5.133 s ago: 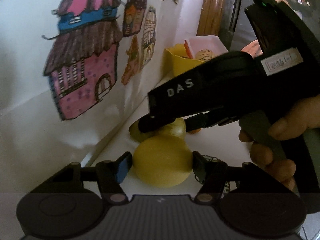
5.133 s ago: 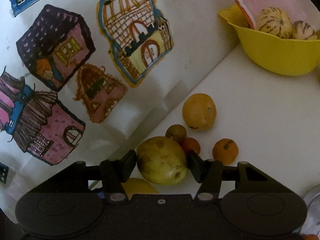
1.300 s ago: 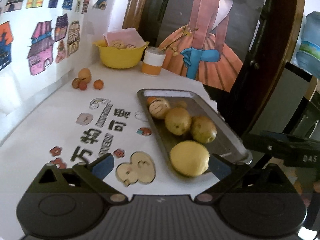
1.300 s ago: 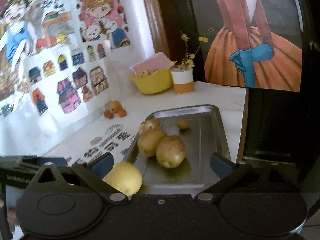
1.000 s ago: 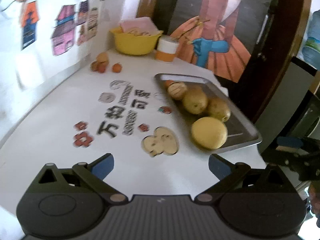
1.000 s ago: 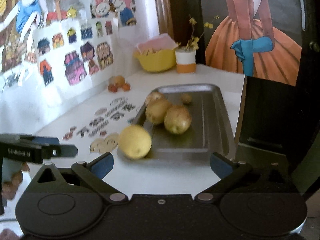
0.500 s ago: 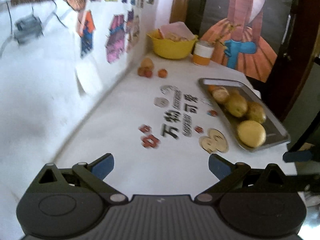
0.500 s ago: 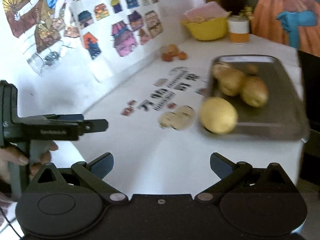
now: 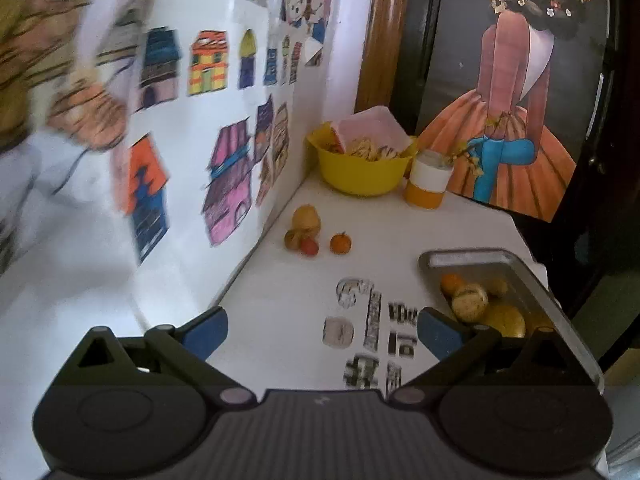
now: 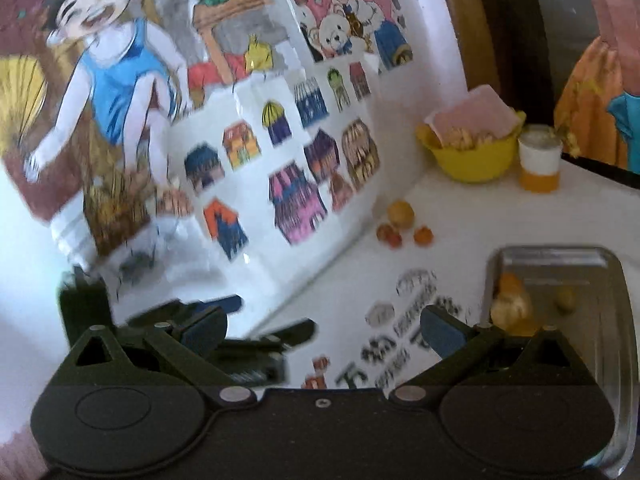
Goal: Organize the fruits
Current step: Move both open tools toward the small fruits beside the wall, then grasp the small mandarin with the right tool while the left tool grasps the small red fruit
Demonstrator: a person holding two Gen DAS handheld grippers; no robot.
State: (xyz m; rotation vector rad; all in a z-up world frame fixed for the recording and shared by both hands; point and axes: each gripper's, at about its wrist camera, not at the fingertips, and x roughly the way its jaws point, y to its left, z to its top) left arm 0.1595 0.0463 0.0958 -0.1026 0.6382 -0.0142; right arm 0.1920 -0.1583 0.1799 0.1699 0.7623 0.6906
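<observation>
**A white corner hung with drawings**

A white wall [image 9: 192, 184] ran from 9 to 12 o'clock, covered with coloured drawings of little houses [image 9: 228, 184] and, in the right wrist view, cartoon children [image 10: 116, 76]. At 12 o'clock stood a wooden door frame [image 9: 378, 40]. A dark panel bore a painted figure in an orange gown [image 9: 508, 132] at 1 o'clock. The white surface [image 9: 304, 292] carried printed characters [image 9: 372, 332]. Soft daylight fell on the wall.

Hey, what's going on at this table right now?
Someone is sorting fruit with two hand-held grippers. Several fruits already lie in the metal tray. A few small fruits sit loose by the wall, near a yellow bowl. The left gripper and right gripper are both open and empty, above the table.
</observation>
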